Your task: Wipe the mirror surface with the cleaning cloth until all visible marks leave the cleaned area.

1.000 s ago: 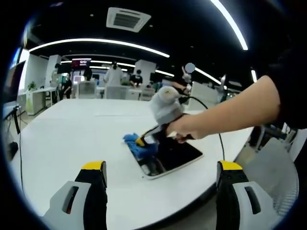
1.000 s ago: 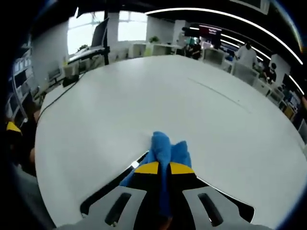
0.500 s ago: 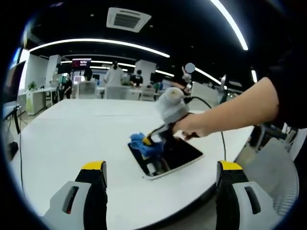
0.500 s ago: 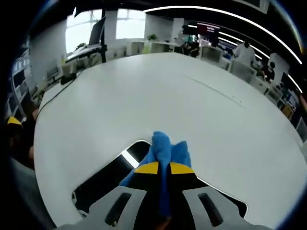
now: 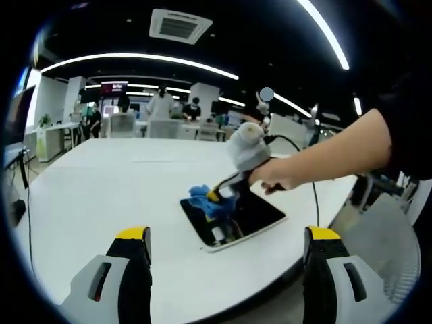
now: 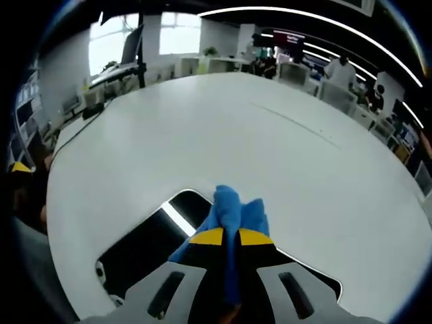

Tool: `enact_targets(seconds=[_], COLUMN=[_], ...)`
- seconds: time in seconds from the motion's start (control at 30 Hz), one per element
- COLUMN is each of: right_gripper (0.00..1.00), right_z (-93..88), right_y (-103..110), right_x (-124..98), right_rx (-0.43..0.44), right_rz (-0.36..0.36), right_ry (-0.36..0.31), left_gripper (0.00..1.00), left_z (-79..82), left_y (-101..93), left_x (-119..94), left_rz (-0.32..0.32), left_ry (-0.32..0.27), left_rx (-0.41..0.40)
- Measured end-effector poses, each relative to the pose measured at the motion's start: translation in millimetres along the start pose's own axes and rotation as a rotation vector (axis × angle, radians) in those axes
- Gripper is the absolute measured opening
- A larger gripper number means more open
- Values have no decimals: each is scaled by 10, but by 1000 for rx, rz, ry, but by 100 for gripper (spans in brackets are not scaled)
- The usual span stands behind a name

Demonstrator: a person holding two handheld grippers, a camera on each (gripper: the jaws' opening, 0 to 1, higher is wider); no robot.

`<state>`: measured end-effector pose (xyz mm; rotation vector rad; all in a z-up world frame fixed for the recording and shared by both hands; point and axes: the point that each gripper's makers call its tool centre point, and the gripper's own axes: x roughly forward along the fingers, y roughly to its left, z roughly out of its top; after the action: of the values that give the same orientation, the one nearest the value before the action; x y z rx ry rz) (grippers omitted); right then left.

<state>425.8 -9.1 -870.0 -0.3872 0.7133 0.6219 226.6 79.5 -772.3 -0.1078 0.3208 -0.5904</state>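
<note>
Now, from the left gripper view, the left tongs [image 5: 226,236] stood spread wide over the white surface [image 5: 88,189], yellow tips far apart, pinching nothing and touching nothing. Ahead, the mirror [image 5: 233,217] lay flat near the surface's close edge, dark and framed in white. The right tongs [image 5: 216,196], held in a person's hand [image 5: 270,174], came in from the right with the blue cleaning cloth [image 5: 208,200] pressed down on the mirror's far left part. A red sign [image 5: 115,87] glowed far back in the room; its writing was too small to read.

Over to the right gripper view: the right tongs [image 6: 224,236] were pressed together, yellow tips clamping the cleaning cloth [image 6: 231,210], which bunched up between and beyond them. The cloth sat on the mirror [image 6: 145,246], whose dark glass spread out to the left of the tongs, rounded corner pointing out across the surface [image 6: 236,142]. No label readable on the tongs.
</note>
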Motion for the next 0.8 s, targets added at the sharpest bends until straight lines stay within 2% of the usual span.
enact_targets(seconds=[0.13, 0.23, 0.63, 0.8], right_gripper=[1, 0, 0, 0], right_z=[-1, -10, -53, -70], right_y=[3, 5, -26, 65], right_x=[-2, -9, 13, -67], right_rx=[9, 47, 76, 109], right_rz=[6, 20, 25, 29], right_ry=[-4, -5, -8, -24], left_gripper=[93, 93, 93, 93], left_z=[-7, -10, -14, -9], left_y=[5, 7, 12, 15], left_x=[-2, -2, -3, -5], left_rz=[4, 4, 3, 3], left_ry=[4, 7, 5, 1], left_rx=[-1, -1, 0, -1])
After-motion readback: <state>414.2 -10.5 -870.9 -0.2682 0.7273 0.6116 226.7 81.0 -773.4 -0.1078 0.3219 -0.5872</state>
